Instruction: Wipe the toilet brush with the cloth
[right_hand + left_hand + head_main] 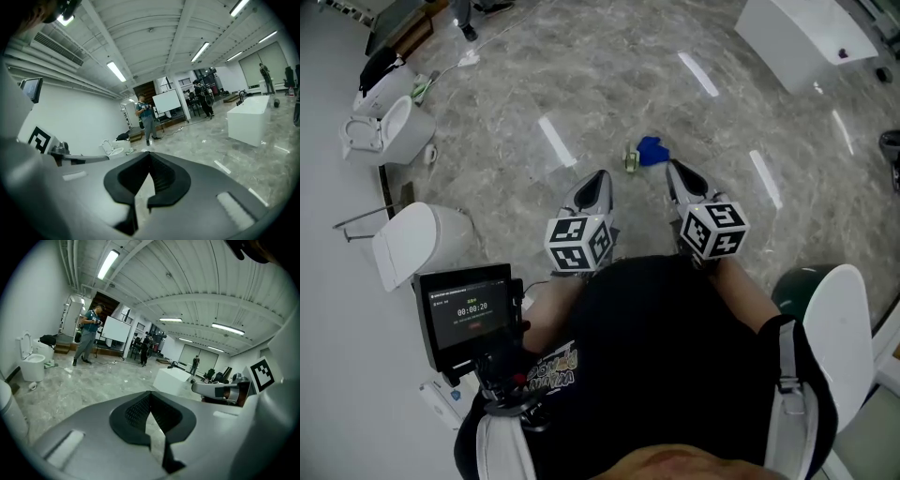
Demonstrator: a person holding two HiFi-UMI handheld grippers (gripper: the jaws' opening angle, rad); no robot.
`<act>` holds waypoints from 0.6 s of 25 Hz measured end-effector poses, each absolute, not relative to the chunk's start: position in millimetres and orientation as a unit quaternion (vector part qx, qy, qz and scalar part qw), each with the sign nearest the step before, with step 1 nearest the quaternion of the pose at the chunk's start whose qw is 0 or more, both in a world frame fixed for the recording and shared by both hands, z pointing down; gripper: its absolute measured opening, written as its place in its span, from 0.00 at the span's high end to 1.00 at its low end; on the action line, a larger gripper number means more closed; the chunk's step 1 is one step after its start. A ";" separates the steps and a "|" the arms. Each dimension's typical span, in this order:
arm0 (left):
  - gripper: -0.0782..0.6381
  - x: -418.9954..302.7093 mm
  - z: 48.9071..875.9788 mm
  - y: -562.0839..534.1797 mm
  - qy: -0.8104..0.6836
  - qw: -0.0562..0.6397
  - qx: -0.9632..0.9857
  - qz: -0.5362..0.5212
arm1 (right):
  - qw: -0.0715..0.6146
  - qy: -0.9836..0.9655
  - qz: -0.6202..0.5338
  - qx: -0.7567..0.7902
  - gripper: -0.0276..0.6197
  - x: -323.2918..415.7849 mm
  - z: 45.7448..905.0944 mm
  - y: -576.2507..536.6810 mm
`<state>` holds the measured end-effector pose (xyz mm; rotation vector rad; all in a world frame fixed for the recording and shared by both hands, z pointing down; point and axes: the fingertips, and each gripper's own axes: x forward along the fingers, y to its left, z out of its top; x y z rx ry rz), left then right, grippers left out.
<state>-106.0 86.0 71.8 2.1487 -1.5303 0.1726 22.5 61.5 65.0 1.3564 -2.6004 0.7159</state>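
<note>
A blue cloth (652,150) lies on the grey marble floor ahead of me. Touching its left side is a small pale object (632,161), too small to identify. No toilet brush is recognisable in any view. My left gripper (598,180) and right gripper (676,172) are held side by side above the floor, pointing toward the cloth and well short of it. Both are shut with nothing between the pads. In the left gripper view the jaws (150,405) meet tip to tip, and the same shows in the right gripper view (150,165).
White toilets stand at the left (389,131) (417,239), and a dark one with a white lid (830,314) is at my right. A white tub (806,37) sits far right. A person (86,336) stands by a whiteboard. A screen (469,314) hangs at my chest.
</note>
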 end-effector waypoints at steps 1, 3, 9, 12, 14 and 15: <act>0.89 -105.7 71.8 86.6 -0.561 0.248 0.788 0.062 | 0.067 -0.862 0.234 0.445 0.95 19.3 64.6 63.6; 0.89 -106.1 70.2 85.8 -0.562 0.249 0.787 0.058 | 0.072 -0.864 0.229 0.442 0.95 17.2 62.7 65.5; 0.89 -105.2 64.7 79.3 -0.569 0.238 0.786 0.047 | 0.071 -0.870 0.212 0.439 0.95 18.6 52.3 54.6; 0.89 -108.6 66.3 79.1 -0.573 0.245 0.781 0.044 | 0.075 -0.875 0.208 0.431 0.95 14.0 50.0 54.4; 0.89 -110.7 66.4 78.1 -0.578 0.246 0.777 0.042 | 0.076 -0.876 0.208 0.428 0.95 12.3 49.8 52.6; 0.89 -111.4 66.5 77.7 -0.579 0.246 0.776 0.041 | 0.076 -0.877 0.208 0.426 0.95 11.6 50.1 51.6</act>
